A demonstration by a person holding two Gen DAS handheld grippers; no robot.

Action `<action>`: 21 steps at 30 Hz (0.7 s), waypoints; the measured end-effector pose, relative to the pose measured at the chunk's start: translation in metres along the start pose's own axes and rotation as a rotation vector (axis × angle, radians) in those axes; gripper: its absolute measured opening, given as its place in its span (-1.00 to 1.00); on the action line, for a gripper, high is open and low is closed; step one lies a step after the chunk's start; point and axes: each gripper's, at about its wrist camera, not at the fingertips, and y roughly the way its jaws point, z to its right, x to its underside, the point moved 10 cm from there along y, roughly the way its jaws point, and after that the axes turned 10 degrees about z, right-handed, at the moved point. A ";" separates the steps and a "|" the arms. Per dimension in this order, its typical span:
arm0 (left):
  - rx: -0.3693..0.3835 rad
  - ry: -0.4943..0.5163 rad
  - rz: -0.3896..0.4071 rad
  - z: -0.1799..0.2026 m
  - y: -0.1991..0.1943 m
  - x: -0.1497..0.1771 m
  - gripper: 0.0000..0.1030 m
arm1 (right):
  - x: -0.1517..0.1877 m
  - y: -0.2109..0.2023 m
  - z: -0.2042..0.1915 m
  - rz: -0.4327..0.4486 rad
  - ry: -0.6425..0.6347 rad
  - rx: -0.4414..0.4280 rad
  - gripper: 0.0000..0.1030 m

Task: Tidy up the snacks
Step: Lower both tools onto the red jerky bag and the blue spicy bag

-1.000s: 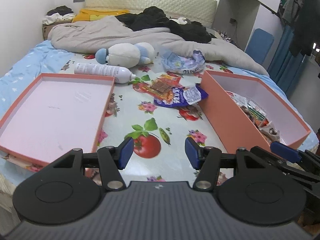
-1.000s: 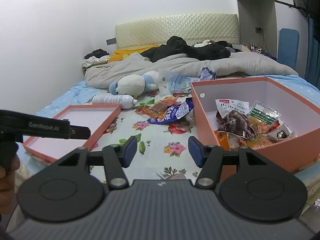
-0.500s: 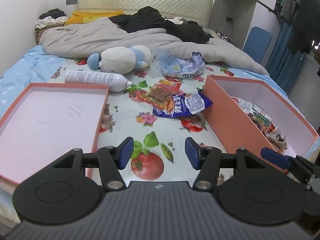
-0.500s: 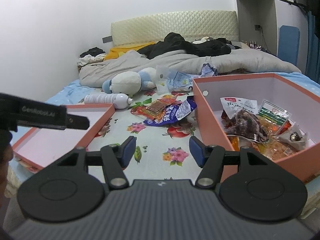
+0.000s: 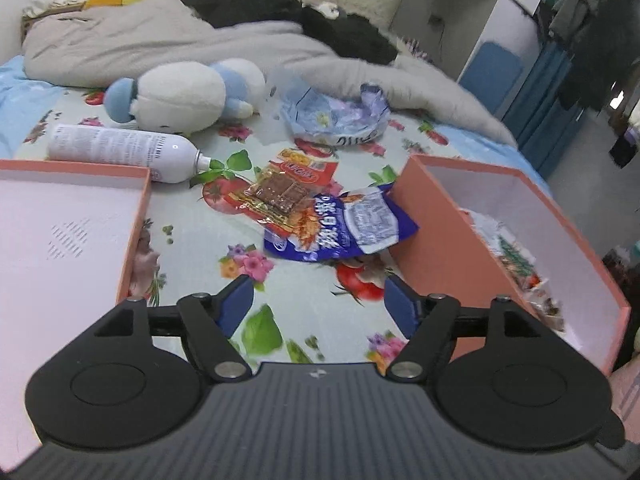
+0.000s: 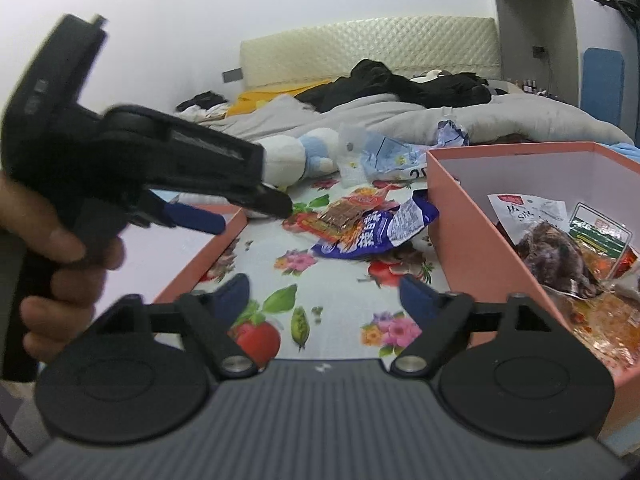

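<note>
A blue snack bag (image 5: pixel 340 224) (image 6: pixel 376 232) lies on the flowered cloth with a clear packet of brown snacks (image 5: pixel 276 194) (image 6: pixel 340 216) and a red packet (image 5: pixel 306 166) beside it. My left gripper (image 5: pixel 320 306) hovers just short of them, its jaws opening with nothing between them. To the right stands an orange box (image 5: pixel 436 216) (image 6: pixel 460 216) holding several snack packets (image 6: pixel 560 240). An empty orange lid (image 5: pixel 136 232) lies on the left. My right gripper (image 6: pixel 324 294) hangs over the cloth near the box, its jaws opening and empty. The left gripper's fingers (image 6: pixel 192 216) show at the left of the right wrist view.
A white spray bottle (image 5: pixel 120 152) lies behind the lid, with a white and blue plush toy (image 5: pixel 180 94) beyond it. A crumpled light-blue bag (image 5: pixel 336 118) sits further back. A grey duvet and dark clothes cover the far bed. A hand (image 6: pixel 52 264) holds the left gripper.
Both grippers moved forward toward the snack pile and lower, and both sets of jaws stand wider. The left gripper now fills the left of the right wrist view.
</note>
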 end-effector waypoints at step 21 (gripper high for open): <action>0.102 0.231 -0.162 -0.022 0.181 -0.040 0.66 | 0.023 0.133 0.048 0.034 0.218 0.264 0.60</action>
